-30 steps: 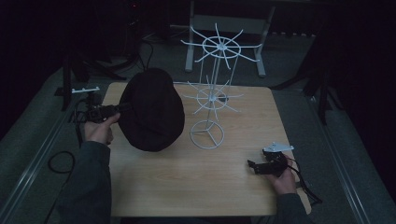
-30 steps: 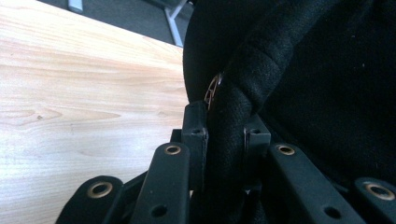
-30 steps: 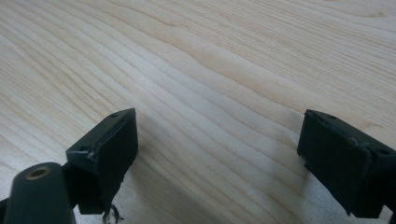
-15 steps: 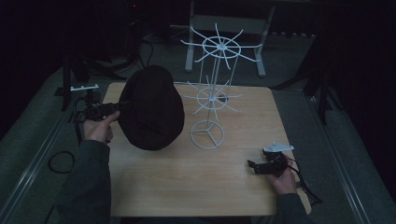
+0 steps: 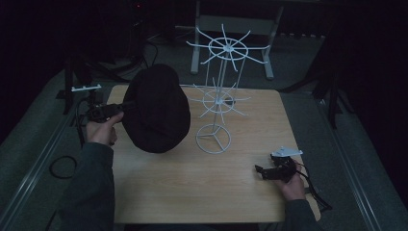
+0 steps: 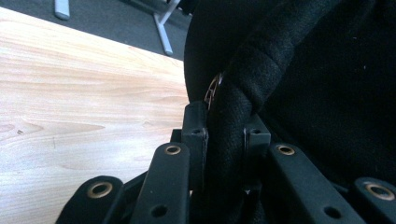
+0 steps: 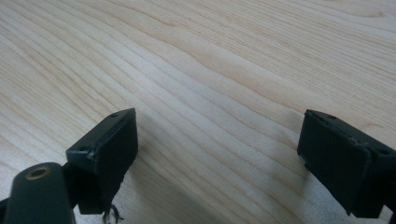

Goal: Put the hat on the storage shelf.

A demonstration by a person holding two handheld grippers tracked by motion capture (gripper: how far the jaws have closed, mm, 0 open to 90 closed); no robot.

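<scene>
Nothing has shifted: my left gripper (image 5: pixel 126 107) still pinches the black hat (image 5: pixel 158 108) by its brim beside the white wire rack (image 5: pixel 219 102); my right gripper (image 5: pixel 261 170) rests open on the table (image 5: pixel 202 187), so hanging is still ahead.

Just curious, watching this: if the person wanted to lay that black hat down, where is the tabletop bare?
The wooden table is bare along its near edge, between the left sleeve and the right tool, and at the far right beyond the white wire rack. It is crowded at the left, where the black hat hangs beside the rack.
</scene>
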